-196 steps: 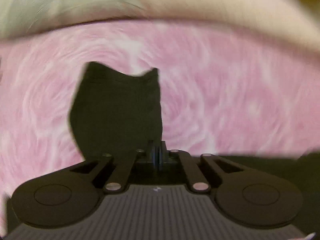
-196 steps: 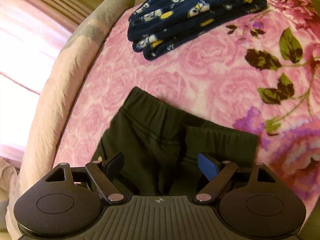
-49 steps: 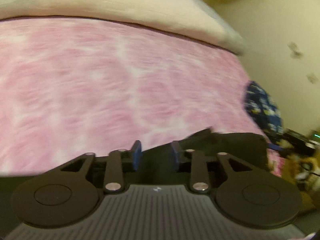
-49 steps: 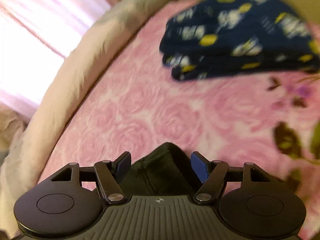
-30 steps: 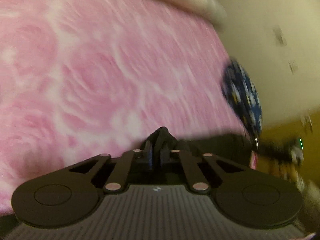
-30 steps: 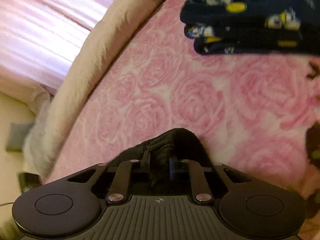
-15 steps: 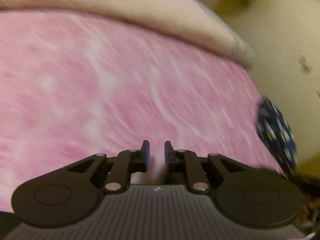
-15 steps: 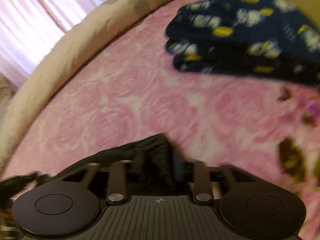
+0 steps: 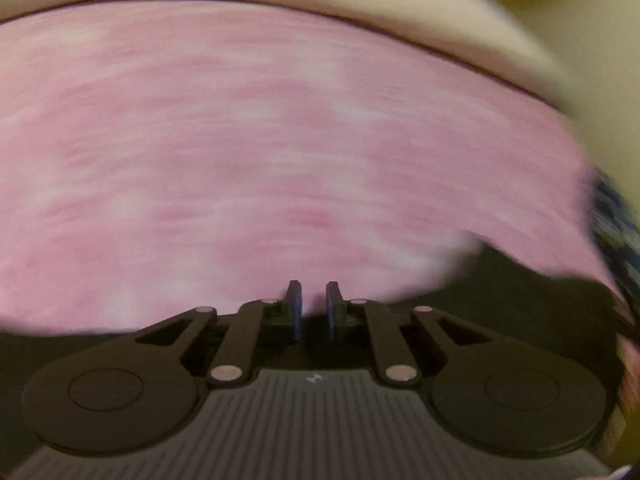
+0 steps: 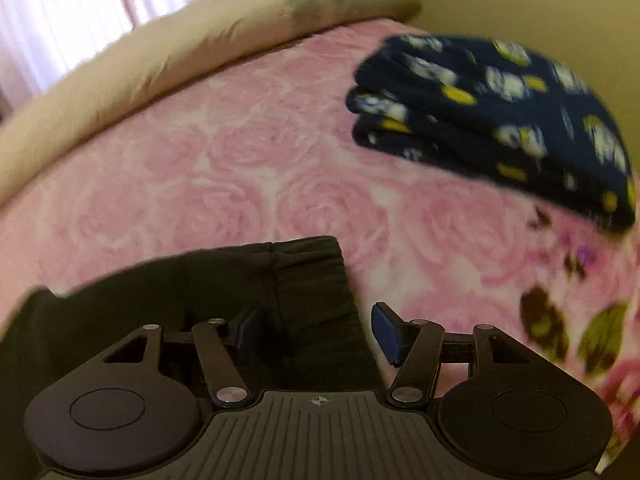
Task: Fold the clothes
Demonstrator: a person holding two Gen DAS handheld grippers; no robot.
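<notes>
Right tool (image 10: 314, 334) open over dark garment (image 10: 224, 292).

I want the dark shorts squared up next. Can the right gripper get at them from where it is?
Probably yes. The right gripper hangs open directly over the dark shorts, whose right edge lies between its fingers with nothing on top. The folded navy patterned garment lies well clear, farther along the pink blanket.

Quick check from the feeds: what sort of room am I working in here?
Most likely a bedroom: the clothes lie on a bed with a pink rose blanket, a long pillow along its far edge, and a curtain behind it.
</notes>
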